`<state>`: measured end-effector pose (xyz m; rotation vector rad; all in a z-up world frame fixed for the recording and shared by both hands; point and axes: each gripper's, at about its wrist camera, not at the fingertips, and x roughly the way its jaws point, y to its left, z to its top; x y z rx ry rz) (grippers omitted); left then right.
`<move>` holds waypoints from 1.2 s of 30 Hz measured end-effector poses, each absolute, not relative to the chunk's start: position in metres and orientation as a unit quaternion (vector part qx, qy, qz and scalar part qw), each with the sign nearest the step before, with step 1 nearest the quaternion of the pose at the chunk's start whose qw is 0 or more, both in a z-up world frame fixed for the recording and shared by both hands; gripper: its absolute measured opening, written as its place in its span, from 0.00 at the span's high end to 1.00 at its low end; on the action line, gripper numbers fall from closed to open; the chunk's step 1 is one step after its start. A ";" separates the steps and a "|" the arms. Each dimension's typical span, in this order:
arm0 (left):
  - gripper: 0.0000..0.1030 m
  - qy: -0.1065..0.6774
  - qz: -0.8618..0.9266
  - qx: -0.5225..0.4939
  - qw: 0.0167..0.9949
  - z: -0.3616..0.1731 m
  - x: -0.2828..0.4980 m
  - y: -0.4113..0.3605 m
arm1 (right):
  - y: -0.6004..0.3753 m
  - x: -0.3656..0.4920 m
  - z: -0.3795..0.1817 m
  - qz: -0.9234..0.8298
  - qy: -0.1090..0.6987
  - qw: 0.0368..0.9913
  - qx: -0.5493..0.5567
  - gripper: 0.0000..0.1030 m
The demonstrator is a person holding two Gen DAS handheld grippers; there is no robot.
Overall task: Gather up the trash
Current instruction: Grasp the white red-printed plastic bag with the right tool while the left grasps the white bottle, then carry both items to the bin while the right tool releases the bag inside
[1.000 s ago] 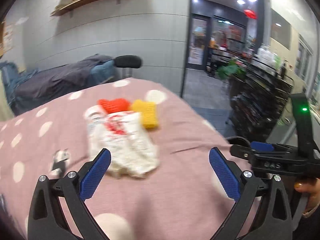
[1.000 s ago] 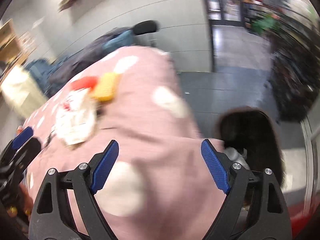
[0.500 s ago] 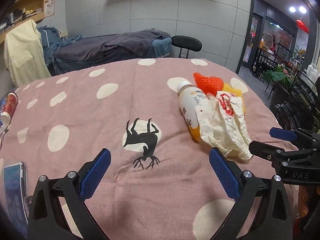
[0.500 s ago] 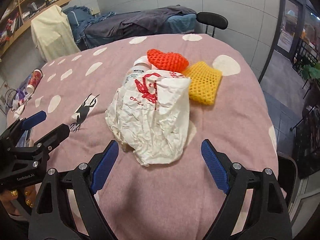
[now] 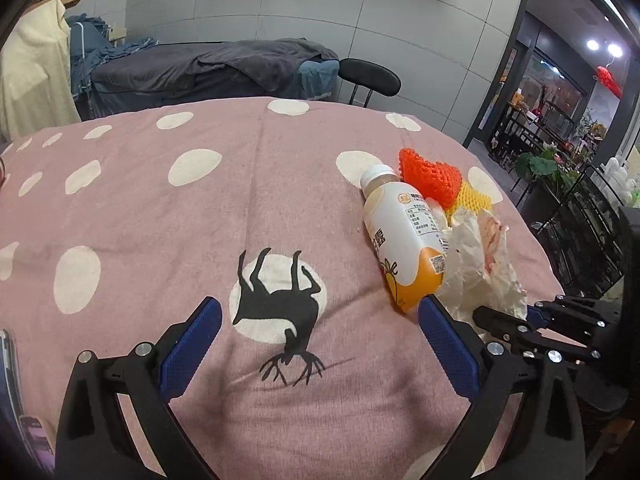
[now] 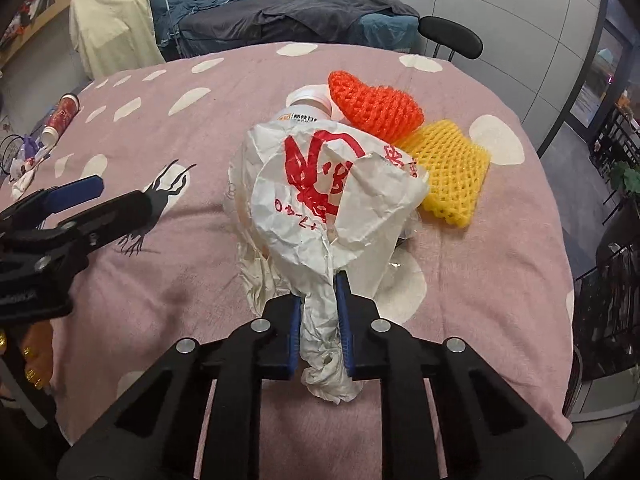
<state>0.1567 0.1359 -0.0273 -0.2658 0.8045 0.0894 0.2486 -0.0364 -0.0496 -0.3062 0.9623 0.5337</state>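
One bottle [image 5: 404,236], two foam nets [image 6: 376,106]

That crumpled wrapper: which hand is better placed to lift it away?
Right. The right gripper is closing on the wrapper, its tail between the fingers. The left gripper is open over bare cloth.
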 end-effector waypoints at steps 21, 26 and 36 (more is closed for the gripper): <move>0.34 0.487 -0.015 -0.116 0.865 -0.063 0.281 0.083 | -0.133 0.216 -0.015 0.181 0.424 0.886 -0.051 0.85; 0.38 0.478 -0.015 -0.138 0.867 -0.060 0.265 0.090 | -0.140 0.217 -0.018 0.174 0.424 0.888 -0.035 0.85; 0.41 0.414 -0.030 -0.198 0.888 -0.032 0.196 0.104 | -0.163 0.217 -0.020 0.167 0.410 0.896 0.000 0.85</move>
